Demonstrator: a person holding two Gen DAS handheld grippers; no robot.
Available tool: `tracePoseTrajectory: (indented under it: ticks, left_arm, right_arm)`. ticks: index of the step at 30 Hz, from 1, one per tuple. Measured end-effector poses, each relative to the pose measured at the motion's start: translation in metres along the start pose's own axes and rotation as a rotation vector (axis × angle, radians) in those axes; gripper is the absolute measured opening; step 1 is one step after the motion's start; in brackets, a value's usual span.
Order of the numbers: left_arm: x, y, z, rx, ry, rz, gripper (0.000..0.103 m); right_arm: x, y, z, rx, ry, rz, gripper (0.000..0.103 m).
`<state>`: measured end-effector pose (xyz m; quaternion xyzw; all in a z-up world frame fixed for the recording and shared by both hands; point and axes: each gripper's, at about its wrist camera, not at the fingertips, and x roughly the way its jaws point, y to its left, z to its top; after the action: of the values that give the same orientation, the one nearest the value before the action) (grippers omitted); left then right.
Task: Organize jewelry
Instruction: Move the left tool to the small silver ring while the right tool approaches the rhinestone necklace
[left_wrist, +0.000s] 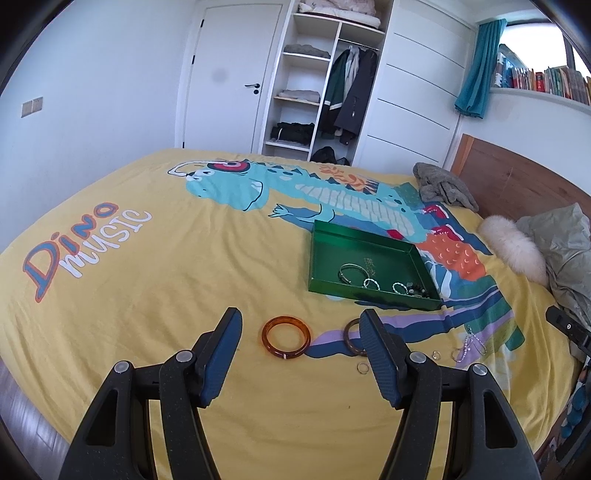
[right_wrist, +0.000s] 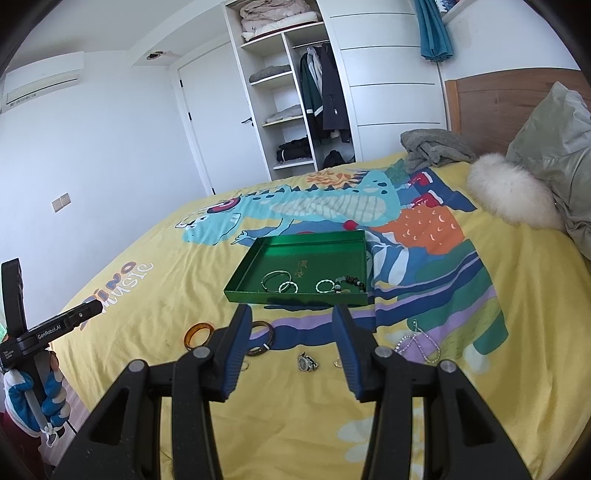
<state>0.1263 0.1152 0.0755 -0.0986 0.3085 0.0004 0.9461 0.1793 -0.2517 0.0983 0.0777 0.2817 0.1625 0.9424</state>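
A green tray (left_wrist: 321, 266) (right_wrist: 251, 266) lies on the yellow bedspread and holds silver bangles (left_wrist: 352, 272) (right_wrist: 275, 278) and a dark bead bracelet (left_wrist: 417, 288) (right_wrist: 351, 284). An amber bangle (left_wrist: 286, 336) (right_wrist: 197, 334) lies between the fingers of my open, empty left gripper (left_wrist: 301, 325). A brown bangle (left_wrist: 351, 338) (right_wrist: 262, 338), small rings (left_wrist: 363, 368), a silver ring cluster (right_wrist: 307, 362) and a bead chain (left_wrist: 467, 345) (right_wrist: 417, 343) lie on the bed. My right gripper (right_wrist: 293, 317) is open and empty above the ring cluster.
A grey garment (left_wrist: 441, 186), a white fur trim (right_wrist: 509, 195) and a pale green jacket (right_wrist: 557, 147) lie near the wooden headboard (left_wrist: 517, 181). An open wardrobe (left_wrist: 317, 85) and a door (left_wrist: 229, 74) stand beyond the bed. The other gripper's body (right_wrist: 44, 328) shows at left.
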Motion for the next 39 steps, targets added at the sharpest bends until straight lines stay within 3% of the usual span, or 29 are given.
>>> tracePoseTrajectory:
  ticks: [8,16,27,39]
  left_arm:
    - [0.009,-0.008,-0.015,0.046,0.020,0.029,0.065]
    - [0.047,-0.035,-0.046,0.150,0.079,0.026,0.065]
    - [0.123,-0.070,-0.090,0.194,0.208,-0.042,0.061]
    - [0.169,-0.081,-0.097,0.209,0.259,-0.050,0.058]
  right_arm:
    - [-0.006,-0.007,-0.011,-0.034,0.010,-0.018,0.043]
    - [0.008,-0.047,-0.038,-0.042,0.044,-0.050,0.043]
    - [0.059,-0.119,-0.085,0.049,0.181,-0.078,0.043]
    - [0.121,-0.146,-0.081,0.109,0.224,-0.085,0.043]
